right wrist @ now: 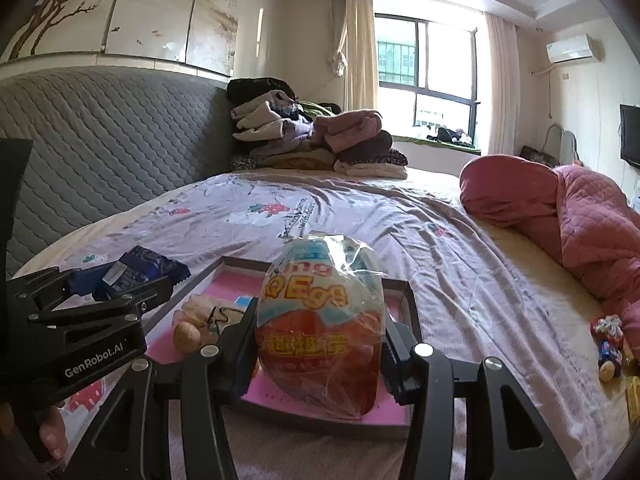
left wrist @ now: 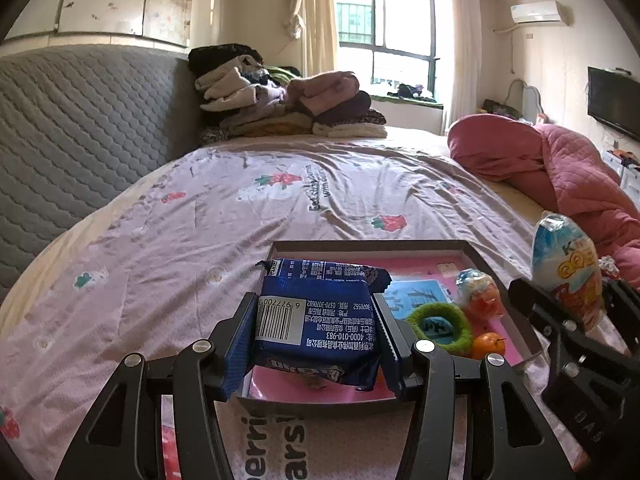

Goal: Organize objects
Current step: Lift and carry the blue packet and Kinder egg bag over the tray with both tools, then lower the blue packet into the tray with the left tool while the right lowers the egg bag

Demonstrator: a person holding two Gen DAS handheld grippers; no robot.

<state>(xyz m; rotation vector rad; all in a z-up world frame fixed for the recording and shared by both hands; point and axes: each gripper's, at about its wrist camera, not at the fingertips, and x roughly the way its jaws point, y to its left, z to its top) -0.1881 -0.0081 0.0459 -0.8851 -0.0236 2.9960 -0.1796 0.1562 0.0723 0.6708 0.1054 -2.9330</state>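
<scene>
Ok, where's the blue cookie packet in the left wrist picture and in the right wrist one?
Left wrist: blue cookie packet at bottom centre, clamped in the left hand-held gripper, above the tray.
Right wrist: packet at mid-left, seen side-on in that gripper.
Shared landmark: the stack of folded clothes by the headboard.

I face a bed (left wrist: 280, 208) with a lilac strawberry-print sheet and a grey quilted headboard (left wrist: 80, 132), folded clothes (left wrist: 288, 100) stacked at its far end. Daylight pours through a curtained window (left wrist: 384, 36). An air conditioner (left wrist: 536, 12) hangs high on the right wall, above a dark television (left wrist: 612, 100).
</scene>
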